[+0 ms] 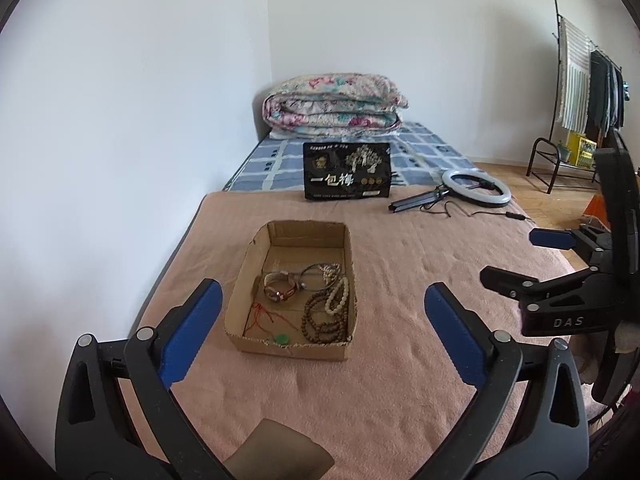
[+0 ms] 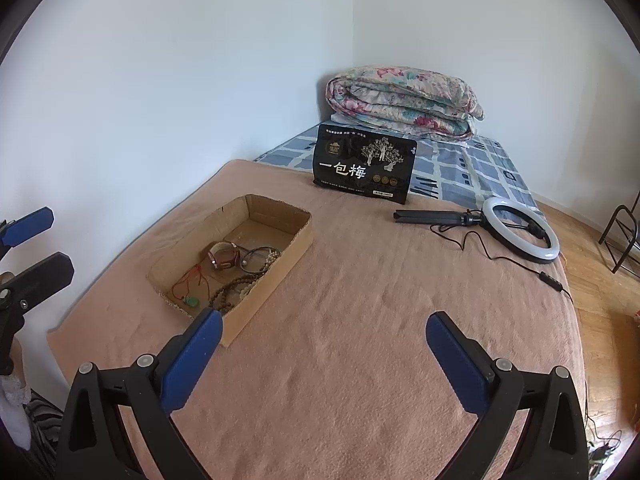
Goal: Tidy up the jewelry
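An open cardboard box [image 1: 248, 276] [image 2: 298, 240] sits on a pink blanket [image 1: 380, 360] [image 2: 360, 320]. Inside lie brown bead strands [image 1: 320, 316] [image 2: 230, 288], a white bead bracelet [image 1: 338, 296], a watch-like band [image 1: 278, 286] [image 2: 224, 258], a dark bangle [image 1: 316, 276] [image 2: 256, 260] and a red cord with a green pendant [image 1: 282, 338] [image 2: 192, 301]. My left gripper [image 1: 322, 330] stands open, hovering just in front of the box, nothing between its fingers. My right gripper [image 2: 324, 354] is open over bare blanket to the right of the box; it also shows at the right edge of the left wrist view [image 1: 516, 256].
A black snack pouch [image 1: 346, 170] [image 2: 366, 168] stands upright behind the box. A ring light on a small tripod [image 1: 476, 188] [image 2: 520, 228] lies with its cable at the right. A folded floral quilt [image 1: 332, 102] [image 2: 404, 100] rests at the back. Clothes rack [image 1: 588, 92] stands far right.
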`<state>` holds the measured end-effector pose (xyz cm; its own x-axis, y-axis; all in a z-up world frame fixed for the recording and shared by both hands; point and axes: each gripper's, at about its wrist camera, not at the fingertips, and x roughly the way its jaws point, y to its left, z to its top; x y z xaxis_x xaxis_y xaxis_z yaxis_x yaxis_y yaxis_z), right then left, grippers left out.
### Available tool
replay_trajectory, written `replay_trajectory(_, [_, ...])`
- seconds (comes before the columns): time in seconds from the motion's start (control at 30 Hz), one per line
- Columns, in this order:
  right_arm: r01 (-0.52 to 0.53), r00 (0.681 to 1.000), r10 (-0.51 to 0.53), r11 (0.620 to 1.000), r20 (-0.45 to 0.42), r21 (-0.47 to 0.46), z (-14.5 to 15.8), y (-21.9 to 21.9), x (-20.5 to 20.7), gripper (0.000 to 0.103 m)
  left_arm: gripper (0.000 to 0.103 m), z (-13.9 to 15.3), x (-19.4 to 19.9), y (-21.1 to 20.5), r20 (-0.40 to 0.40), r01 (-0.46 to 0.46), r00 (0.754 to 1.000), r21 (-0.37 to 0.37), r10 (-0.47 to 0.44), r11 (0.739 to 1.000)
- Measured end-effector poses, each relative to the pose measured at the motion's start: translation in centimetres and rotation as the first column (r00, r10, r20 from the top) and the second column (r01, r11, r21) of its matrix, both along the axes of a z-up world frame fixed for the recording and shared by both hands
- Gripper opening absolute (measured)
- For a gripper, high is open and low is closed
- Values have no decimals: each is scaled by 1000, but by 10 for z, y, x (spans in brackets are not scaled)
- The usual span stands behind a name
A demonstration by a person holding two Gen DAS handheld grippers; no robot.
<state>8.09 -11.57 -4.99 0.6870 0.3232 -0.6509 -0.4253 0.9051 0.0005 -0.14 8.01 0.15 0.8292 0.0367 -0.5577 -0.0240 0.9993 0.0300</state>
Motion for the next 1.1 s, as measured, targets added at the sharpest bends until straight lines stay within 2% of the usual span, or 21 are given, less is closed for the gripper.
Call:
replay_trajectory(0.17, [21, 1000, -21, 1000, 7, 2, -5, -2, 2, 103, 103, -9, 7, 2, -41, -36, 998, 6, 36, 999])
replay_trajectory(0.57, [58, 998, -58, 998, -19, -3, -17, -8, 12, 103, 103, -17, 12, 5, -52, -55, 997, 29, 57, 998])
replay_trajectory(1.1, [68, 997, -67, 998, -35, 5, -21, -11, 17, 103, 103, -20, 14, 7, -51, -66, 996, 21, 67, 998])
